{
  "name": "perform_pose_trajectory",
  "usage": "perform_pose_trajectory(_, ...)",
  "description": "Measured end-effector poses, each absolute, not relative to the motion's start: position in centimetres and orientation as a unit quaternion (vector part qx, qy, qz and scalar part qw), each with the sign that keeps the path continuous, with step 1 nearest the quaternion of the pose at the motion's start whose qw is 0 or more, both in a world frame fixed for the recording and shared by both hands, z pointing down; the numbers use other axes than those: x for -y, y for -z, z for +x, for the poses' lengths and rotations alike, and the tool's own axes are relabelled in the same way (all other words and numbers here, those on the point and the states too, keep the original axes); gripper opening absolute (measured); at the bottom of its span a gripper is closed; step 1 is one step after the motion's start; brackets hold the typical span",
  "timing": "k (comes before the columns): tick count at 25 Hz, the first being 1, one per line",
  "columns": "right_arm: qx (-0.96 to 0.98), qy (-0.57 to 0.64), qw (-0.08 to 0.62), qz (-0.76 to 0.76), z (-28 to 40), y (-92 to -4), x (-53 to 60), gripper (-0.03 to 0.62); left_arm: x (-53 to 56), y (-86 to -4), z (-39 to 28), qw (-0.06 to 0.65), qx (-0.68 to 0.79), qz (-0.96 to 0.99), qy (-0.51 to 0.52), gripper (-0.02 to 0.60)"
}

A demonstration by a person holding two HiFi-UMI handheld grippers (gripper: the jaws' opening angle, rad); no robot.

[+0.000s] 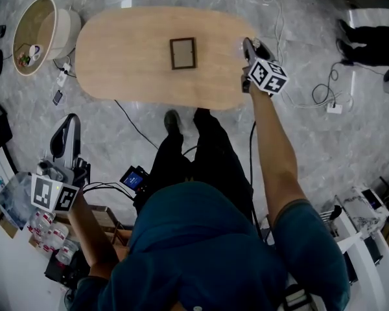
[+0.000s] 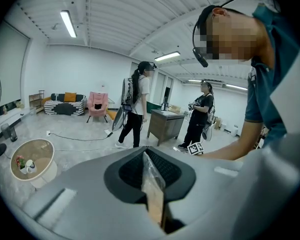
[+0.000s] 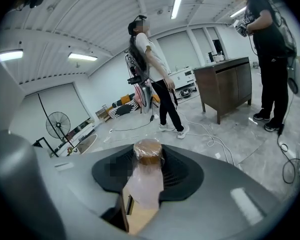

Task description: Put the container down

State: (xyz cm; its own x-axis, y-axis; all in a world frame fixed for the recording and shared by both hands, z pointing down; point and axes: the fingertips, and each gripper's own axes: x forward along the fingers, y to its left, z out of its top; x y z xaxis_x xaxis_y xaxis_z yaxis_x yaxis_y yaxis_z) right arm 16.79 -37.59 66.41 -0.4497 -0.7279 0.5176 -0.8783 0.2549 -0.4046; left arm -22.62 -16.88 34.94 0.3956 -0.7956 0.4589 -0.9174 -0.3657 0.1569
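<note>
The container (image 3: 146, 179) is a clear plastic tub with a brown round lid (image 3: 148, 151). It stands up between the jaws of my right gripper (image 3: 142, 199), which is shut on it. In the head view my right gripper (image 1: 247, 45) is stretched out over the right end of the oval wooden table (image 1: 129, 57), and the container (image 1: 240, 46) shows only as a pale patch at its tip. My left gripper (image 1: 47, 170) hangs low at the left, away from the table. Its jaws (image 2: 154, 194) are pressed into one thin tan, film-covered strip with nothing seen between them.
A dark square frame (image 1: 182, 52) lies mid-table. A round side table (image 1: 34, 34) with small items stands at the far left. Cables and a power strip (image 1: 334, 107) cross the floor on the right. Shelves with bottles (image 1: 48, 238) are beside my left arm. Two people (image 2: 136, 109) and a cabinet (image 3: 225, 84) stand nearby.
</note>
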Motion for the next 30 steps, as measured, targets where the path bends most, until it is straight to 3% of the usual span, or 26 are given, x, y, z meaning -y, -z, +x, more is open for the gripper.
perform_pose_trajectory(30,0.73,-0.411,0.2,0.508,16.9,-82.0,40.8,0.149,20.1,-41.2,-21.9,0.249,0.518,0.798,-0.183,0.0)
